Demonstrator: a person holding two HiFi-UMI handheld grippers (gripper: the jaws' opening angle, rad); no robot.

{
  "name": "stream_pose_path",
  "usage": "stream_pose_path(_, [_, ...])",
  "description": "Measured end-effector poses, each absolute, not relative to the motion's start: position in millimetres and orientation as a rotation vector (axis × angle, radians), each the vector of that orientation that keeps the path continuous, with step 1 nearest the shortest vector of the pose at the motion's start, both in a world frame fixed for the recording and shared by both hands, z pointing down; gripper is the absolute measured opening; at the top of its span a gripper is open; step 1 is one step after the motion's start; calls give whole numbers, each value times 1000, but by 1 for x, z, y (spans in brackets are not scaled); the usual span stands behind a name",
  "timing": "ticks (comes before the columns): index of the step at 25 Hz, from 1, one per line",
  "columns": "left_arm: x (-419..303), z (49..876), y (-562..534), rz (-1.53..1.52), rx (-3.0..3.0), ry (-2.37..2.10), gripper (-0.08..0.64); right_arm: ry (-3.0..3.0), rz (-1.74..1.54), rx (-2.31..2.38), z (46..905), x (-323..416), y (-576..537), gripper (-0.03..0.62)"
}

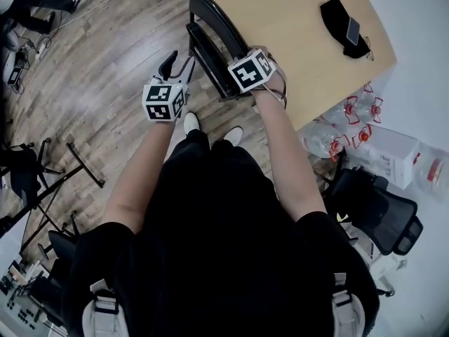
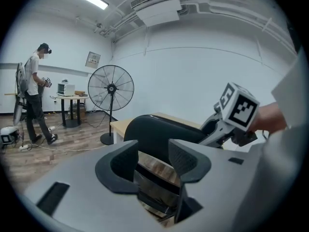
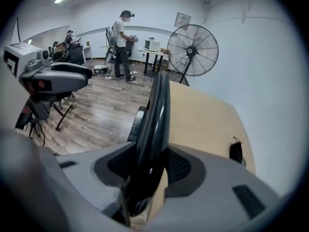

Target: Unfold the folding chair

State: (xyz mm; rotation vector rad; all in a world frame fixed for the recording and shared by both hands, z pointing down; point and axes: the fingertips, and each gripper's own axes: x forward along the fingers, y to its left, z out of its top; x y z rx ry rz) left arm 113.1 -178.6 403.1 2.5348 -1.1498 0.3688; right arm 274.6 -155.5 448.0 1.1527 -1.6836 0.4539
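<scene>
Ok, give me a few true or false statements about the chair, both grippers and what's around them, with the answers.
1. The right gripper is clamped on the folding chair. True.
2. The left gripper grips the chair too. False: its jaws stand apart and press on nothing.
3. The chair is already unfolded. False: it is folded, next to the wooden table.
4. A standing fan is in the room. True.
5. The plastic bottles on the floor have blue caps. False: their caps are red.
</scene>
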Motion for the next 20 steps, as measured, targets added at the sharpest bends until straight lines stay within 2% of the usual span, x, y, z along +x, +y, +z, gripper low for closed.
stream_pose_path(11, [114,493,-218,524,2343,-1103,219,-1592,450,1176,452,248,-146,170])
stream_pose_path(20, [126,559,-245,526,2096,-1107,252,-1549,478,1200,454,242,-145,167])
